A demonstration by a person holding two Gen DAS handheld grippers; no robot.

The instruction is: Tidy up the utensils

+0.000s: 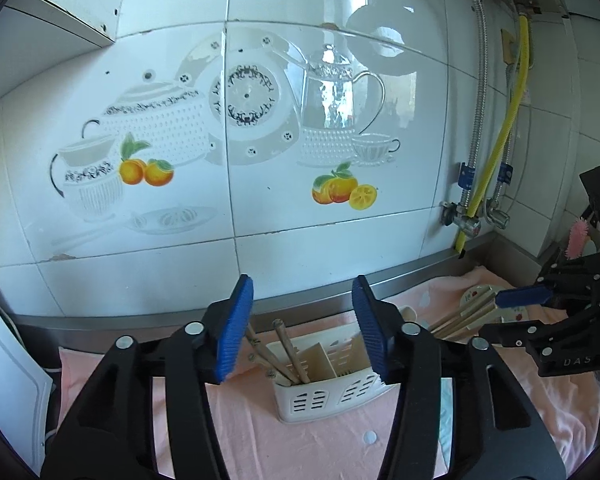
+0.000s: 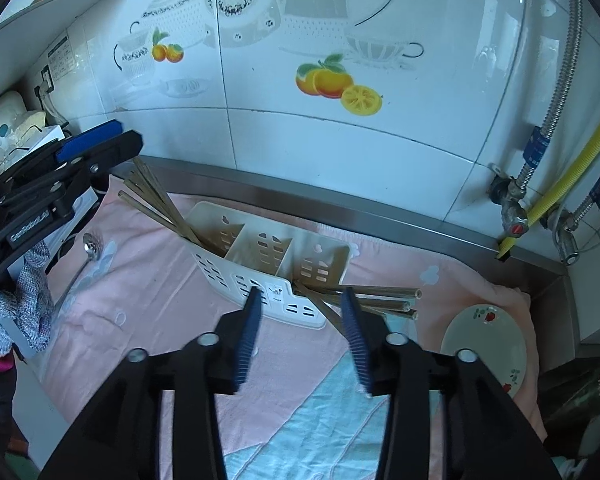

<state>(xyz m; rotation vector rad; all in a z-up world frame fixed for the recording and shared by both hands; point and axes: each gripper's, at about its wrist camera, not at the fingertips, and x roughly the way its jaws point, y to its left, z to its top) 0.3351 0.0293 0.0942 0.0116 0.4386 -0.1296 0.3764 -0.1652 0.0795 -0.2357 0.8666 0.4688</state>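
A white slotted utensil holder with three compartments stands on the pink cloth. Several wooden chopsticks lean in its left compartment. More chopsticks lie on the cloth by its right end. A metal spoon lies left of the holder. My left gripper is open and empty, above and in front of the holder. My right gripper is open and empty, just in front of the loose chopsticks.
A small flowered plate lies at the right on the pink cloth. The tiled wall and a steel ledge run behind. Pipes and a yellow hose stand at the right. A grey-gloved hand holds the left gripper.
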